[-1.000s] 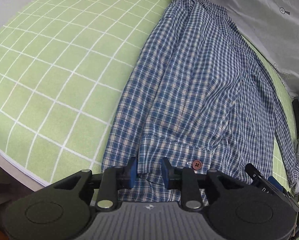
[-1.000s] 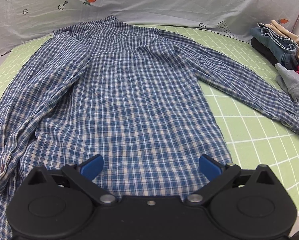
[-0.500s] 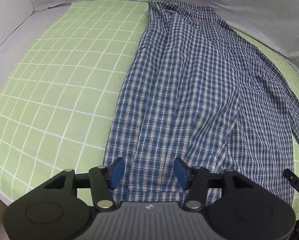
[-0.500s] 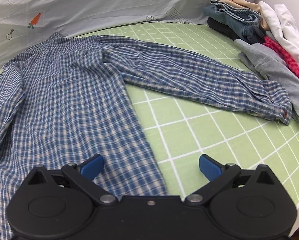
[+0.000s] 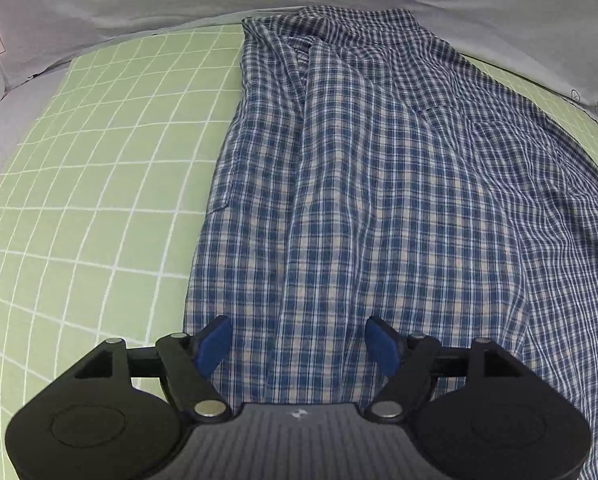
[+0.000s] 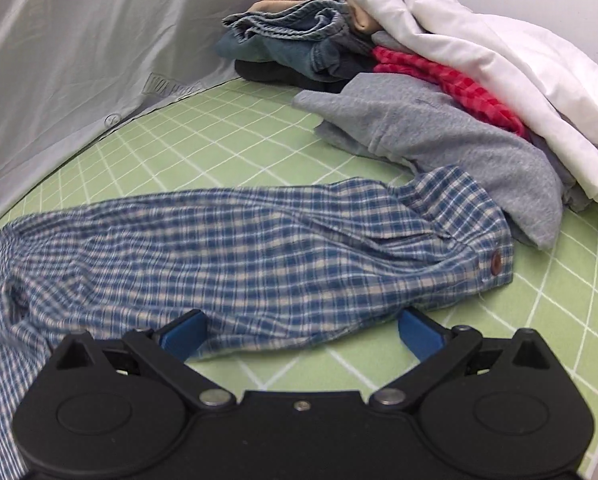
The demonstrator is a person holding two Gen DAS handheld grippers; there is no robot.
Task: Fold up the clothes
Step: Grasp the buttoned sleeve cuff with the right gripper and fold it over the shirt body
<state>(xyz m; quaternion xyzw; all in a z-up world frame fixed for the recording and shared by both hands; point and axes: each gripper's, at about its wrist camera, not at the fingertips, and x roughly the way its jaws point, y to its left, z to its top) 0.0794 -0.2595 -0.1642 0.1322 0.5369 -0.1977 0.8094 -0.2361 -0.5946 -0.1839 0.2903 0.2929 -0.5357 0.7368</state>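
Lying flat on the green mat [image 5: 99, 184], your checked shirt [image 5: 363, 200] sits under the left tongs [image 5: 299, 344], just opened wide and empty; its sleeve [image 6: 259, 240] stretches before the wide, empty right tongs [image 6: 303, 332].

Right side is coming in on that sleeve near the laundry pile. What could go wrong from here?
The sleeve cuff lies against the grey garment, so the open right hand-held gripper might drag that along. The folded side of the plaid shirt, just let go by the opening left hand-held gripper, looks wrinkled and may slip.
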